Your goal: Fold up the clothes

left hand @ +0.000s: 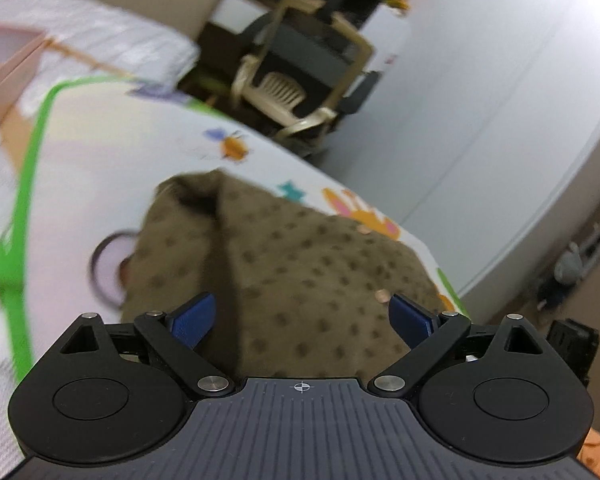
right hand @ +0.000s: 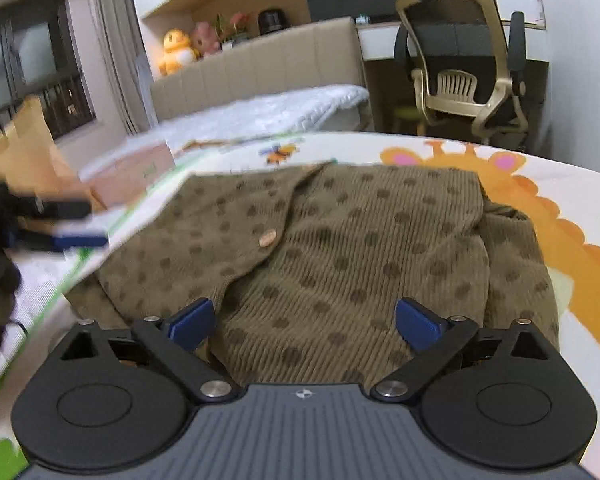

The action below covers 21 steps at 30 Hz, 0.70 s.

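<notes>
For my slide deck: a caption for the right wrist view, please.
Open right tongs hover over an olive-brown dotted corduroy cardigan spread on a cartoon-print play mat.

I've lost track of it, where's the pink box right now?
In the right wrist view, the pink box sits upper left, beyond the olive cardigan.

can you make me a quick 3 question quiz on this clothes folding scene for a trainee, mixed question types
1. True or false: the left gripper is clamped on the olive dotted cardigan.
2. Multiple choice: the cardigan lies on (a) bare floor, (b) a cartoon-print play mat, (c) the office chair.
3. Fill in: the round button seen in the right wrist view sits along the front ____ of the cardigan.

Key
1. False: both the left and the right gripper are open, with cloth between the fingers but not pinched.
2. b
3. Edge (the overlapping placket).
</notes>
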Available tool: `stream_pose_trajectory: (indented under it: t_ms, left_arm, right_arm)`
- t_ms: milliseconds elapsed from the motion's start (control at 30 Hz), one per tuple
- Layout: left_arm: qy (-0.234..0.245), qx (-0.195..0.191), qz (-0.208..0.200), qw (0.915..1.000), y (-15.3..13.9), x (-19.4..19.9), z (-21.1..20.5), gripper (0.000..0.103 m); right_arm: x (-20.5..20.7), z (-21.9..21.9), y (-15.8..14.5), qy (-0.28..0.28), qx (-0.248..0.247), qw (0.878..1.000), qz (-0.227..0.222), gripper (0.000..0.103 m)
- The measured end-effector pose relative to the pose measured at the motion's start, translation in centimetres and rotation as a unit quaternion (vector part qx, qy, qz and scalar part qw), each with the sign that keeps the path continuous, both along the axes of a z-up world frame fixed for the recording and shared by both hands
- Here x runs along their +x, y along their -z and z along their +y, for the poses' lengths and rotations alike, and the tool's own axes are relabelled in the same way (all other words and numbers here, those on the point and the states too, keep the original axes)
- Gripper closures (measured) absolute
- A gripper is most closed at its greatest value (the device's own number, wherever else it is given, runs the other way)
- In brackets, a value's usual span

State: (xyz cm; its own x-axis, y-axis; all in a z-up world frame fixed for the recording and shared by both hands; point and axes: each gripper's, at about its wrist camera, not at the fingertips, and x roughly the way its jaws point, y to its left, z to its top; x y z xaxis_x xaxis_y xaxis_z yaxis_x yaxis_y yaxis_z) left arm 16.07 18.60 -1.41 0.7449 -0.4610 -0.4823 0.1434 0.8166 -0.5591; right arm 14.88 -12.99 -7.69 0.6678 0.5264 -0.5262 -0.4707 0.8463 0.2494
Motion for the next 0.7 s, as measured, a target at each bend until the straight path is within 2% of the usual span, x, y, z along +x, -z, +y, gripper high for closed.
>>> stream_pose_trajectory:
  t_ms: [167,333,400,467,533,633,700]
  left_arm:
    - [0.012,-0.015,0.023,0.9996,1.1,0.8,-0.8,0.006]
    - [0.068,-0.086,-0.019,0.9938,-1.5,0.6,-1.8,0.006]
    - [0.074,-0.095,-0.058,0.991,-3.7,-0.3,-1.8,0.006]
    - [0.075,-0.079,-0.086,0.9904,-5.3,-1.2,-1.9,0.005]
    - [0.076,-0.056,-0.09,0.9914,-5.7,-1.5,-2.2,0.005]
    - [0.079,-0.024,-0.047,0.9955,-3.3,-0.6,-3.4,0.005]
    - [0.081,-0.008,-0.01,0.9966,-1.1,0.4,-4.3,0.005]
  right_arm:
    - [0.4,-0.8,0.3,-0.005,0.027,0.999,0.015,0.0]
    - [0.4,-1.6,0.4,-0.007,0.057,0.998,0.022,0.0]
    - [0.5,-1.7,0.5,-0.008,0.06,0.998,0.023,0.0]
    - [0.4,-1.6,0.5,-0.008,0.058,0.998,0.022,0.0]
    - [0.4,-1.3,0.5,-0.008,0.049,0.999,0.021,0.0]
    - [0.2,-0.6,0.3,-0.007,0.026,0.999,0.018,0.0]
    - [-0.1,0.5,0.2,-0.013,-0.015,1.0,0.015,0.0]
